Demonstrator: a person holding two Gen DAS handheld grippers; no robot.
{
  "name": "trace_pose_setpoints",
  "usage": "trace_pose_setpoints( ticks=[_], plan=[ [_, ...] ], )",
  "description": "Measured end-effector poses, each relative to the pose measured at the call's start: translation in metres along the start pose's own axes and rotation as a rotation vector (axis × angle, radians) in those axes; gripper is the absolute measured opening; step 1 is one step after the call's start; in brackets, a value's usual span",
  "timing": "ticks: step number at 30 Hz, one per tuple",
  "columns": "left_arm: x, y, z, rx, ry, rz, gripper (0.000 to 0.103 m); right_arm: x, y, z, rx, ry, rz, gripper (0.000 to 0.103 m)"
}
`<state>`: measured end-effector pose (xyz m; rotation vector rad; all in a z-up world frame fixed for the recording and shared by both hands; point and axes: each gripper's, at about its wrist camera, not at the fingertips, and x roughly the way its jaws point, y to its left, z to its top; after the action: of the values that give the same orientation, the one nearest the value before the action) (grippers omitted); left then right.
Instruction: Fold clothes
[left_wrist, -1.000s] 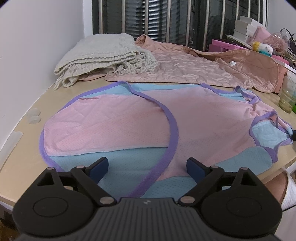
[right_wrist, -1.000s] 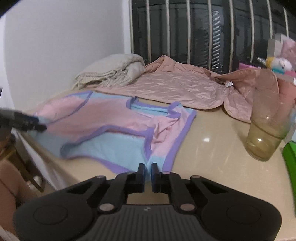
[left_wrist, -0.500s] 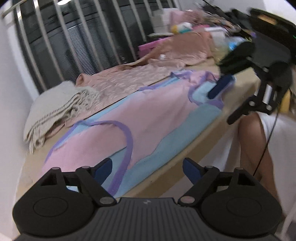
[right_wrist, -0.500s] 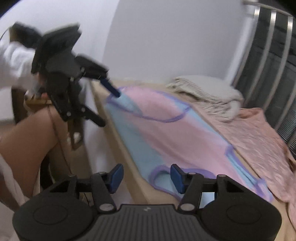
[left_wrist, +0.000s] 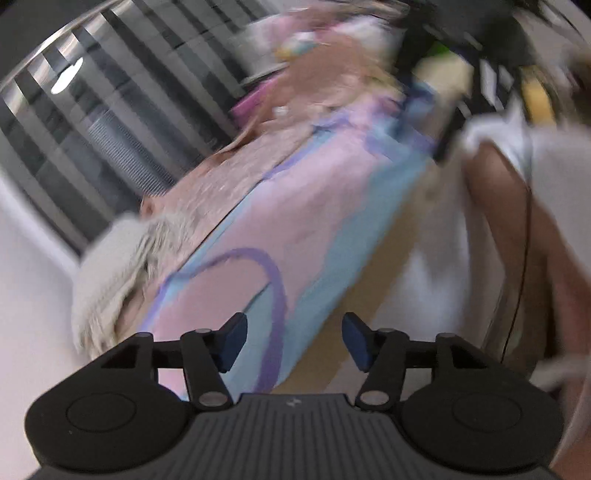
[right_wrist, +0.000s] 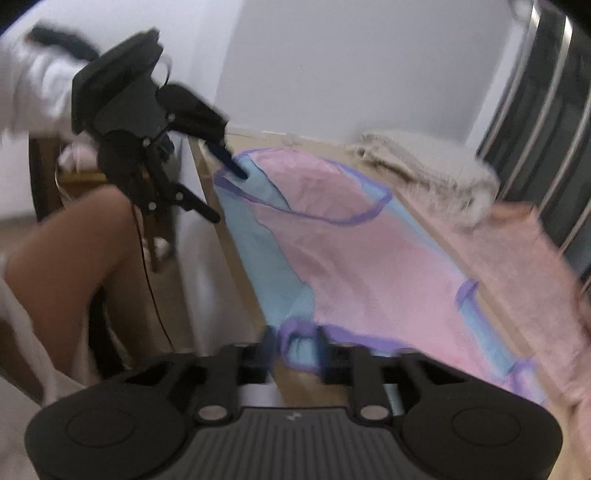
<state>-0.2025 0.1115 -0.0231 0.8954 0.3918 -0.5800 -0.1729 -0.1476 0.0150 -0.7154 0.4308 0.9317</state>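
Your left tool gapes, empty, over the garment corner; your right tool straddles its strap, unclenched.

Garment: pink and light blue panels, purple edging. Blanket: cream knit. Quilted jacket: dusty pink. Worktop: tan. Left tool: black body (blue finger pads).

Soft, even indoor light; heavy motion blur in left view, milder in right; fisheye bending at edges; no hard shadows.
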Motion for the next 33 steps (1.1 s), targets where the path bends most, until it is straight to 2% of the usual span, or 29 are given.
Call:
trace_pose_setpoints(
  ticks=[1,2,3,4,6,8,9,10,12,16,18,21,23,25,26,27,29,31,33],
  plan=[
    [0.001,-0.006,-0.002,0.066,-0.002,0.012,0.054,0.001,0.008,0.001,-0.061,-0.003,-0.025,0.042],
    [0.003,-0.005,-0.003,0.077,-0.003,0.009,0.048,0.004,0.015,0.002,-0.118,-0.003,-0.048,0.042],
    [0.004,-0.004,-0.005,0.087,-0.004,0.006,0.043,0.009,0.019,0.002,-0.151,0.008,-0.063,0.033],
    [0.006,-0.003,-0.006,0.097,-0.004,0.002,0.039,0.014,0.019,0.002,-0.158,0.027,-0.059,0.019],
    [0.001,0.007,-0.004,0.047,0.001,-0.035,0.031,0.017,0.016,0.004,-0.146,0.030,-0.041,0.020],
    [-0.004,0.018,-0.002,-0.004,0.006,-0.073,0.017,0.013,0.011,0.008,-0.104,0.036,-0.012,0.010],
    [-0.006,0.023,-0.001,-0.029,0.009,-0.091,0.013,0.009,0.007,0.010,-0.075,0.035,0.014,0.004],
    [-0.009,0.029,0.000,-0.055,0.012,-0.110,0.005,0.005,0.002,0.013,-0.043,0.036,0.046,0.004],
    [-0.013,0.055,0.005,-0.172,0.022,-0.173,0.005,0.000,-0.016,0.017,0.009,0.022,0.086,0.004],
    [0.017,0.096,0.009,-0.265,0.062,-0.190,0.005,-0.002,-0.065,0.028,0.105,-0.019,0.140,0.004],
    [0.032,0.117,0.011,-0.312,0.082,-0.199,0.005,0.010,-0.093,0.034,0.141,-0.018,0.156,0.004],
    [0.054,0.148,0.015,-0.382,0.112,-0.212,0.005,0.041,-0.139,0.040,0.205,0.017,0.131,0.004],
    [0.069,0.169,0.017,-0.428,0.132,-0.220,0.008,0.066,-0.162,0.038,0.266,0.070,0.093,0.006],
    [0.078,0.183,0.010,-0.508,0.166,-0.236,0.012,0.067,-0.174,0.032,0.322,0.089,0.042,0.022],
    [0.070,0.187,0.002,-0.561,0.162,-0.235,0.020,0.065,-0.178,0.029,0.349,0.096,0.017,0.024],
    [0.062,0.190,-0.007,-0.614,0.158,-0.234,0.025,0.052,-0.178,0.022,0.364,0.080,0.009,0.028],
    [0.040,0.193,-0.022,-0.735,0.130,-0.226,0.045,0.011,-0.173,0.004,0.381,0.019,0.012,0.041],
    [0.021,0.191,-0.038,-0.857,0.086,-0.226,0.050,-0.028,-0.160,-0.019,0.427,-0.030,0.001,0.062],
    [0.018,0.183,-0.047,-0.879,0.097,-0.201,0.050,-0.048,-0.144,-0.040,0.481,-0.036,-0.002,0.064]
  ],
)
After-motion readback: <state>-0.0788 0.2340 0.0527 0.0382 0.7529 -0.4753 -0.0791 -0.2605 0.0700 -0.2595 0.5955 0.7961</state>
